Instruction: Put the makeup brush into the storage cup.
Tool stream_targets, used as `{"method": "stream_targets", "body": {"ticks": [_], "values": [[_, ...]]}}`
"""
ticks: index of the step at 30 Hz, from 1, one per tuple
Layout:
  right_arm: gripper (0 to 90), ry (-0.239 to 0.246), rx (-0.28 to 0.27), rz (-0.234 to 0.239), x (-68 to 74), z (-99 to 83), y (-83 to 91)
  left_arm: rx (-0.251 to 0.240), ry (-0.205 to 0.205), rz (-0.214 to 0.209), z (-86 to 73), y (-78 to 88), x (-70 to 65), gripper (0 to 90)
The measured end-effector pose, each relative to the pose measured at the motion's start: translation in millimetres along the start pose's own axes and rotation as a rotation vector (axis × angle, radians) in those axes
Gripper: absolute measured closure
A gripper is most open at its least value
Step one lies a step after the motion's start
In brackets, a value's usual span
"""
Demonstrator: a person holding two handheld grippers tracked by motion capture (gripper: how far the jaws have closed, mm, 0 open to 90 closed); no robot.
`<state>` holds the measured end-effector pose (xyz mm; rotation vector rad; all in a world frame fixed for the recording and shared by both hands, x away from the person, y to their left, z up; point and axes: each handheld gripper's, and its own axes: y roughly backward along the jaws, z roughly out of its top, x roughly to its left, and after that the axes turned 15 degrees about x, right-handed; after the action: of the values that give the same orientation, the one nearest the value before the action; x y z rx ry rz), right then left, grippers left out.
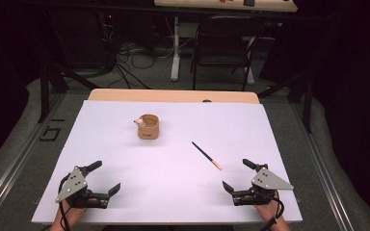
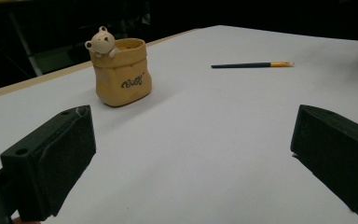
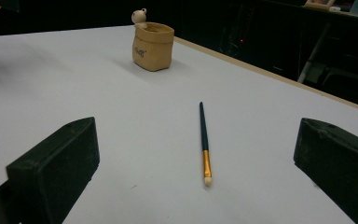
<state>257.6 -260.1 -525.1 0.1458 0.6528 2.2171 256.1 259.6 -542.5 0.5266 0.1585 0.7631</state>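
While both grippers wait wide open, the brush (image 1: 206, 155) lies flat just ahead of the right gripper (image 1: 244, 176), its tip, maybe soft bristles, pointing at it; the left gripper (image 1: 99, 179) is farther off.

Landmark: the tan sack-shaped ceramic pot with a bear figure on its rim (image 1: 148, 127) stands on the white-topped counter (image 1: 125, 159), toward its far middle.
Thin dark-handled brush (image 1: 206, 155): lies flat on the counter, right of the pot and nearer the person, apart from it.
Left hand-held gripper (image 1: 98, 179): near-left of the pot, well apart.
Right hand-held gripper (image 1: 238, 174): near-right of the pot, beyond the brush.
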Motion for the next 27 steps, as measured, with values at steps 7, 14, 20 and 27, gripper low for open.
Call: {"method": "stream_targets", "body": {"ticks": [7,14,20,27], "values": [[0.0,-0.002,0.005,0.004,0.0,0.2,-1.4,0.0,0.003,-0.002,-0.2,-0.4,0.2,0.0],[0.0,-0.016,0.008,0.003,0.9,2.5,-7.4,-0.001,0.0,-0.004,-0.1,-0.1,-0.5,0.0],[0.0,-0.022,0.033,-0.007,-1.4,6.7,-17.6,0.0,0.001,-0.005,-0.1,-0.5,-0.5,0.0],[0.0,-0.033,0.076,-0.035,-4.6,12.1,-29.9,0.003,-0.003,-0.002,-0.4,0.4,-0.1,0.0]]}}
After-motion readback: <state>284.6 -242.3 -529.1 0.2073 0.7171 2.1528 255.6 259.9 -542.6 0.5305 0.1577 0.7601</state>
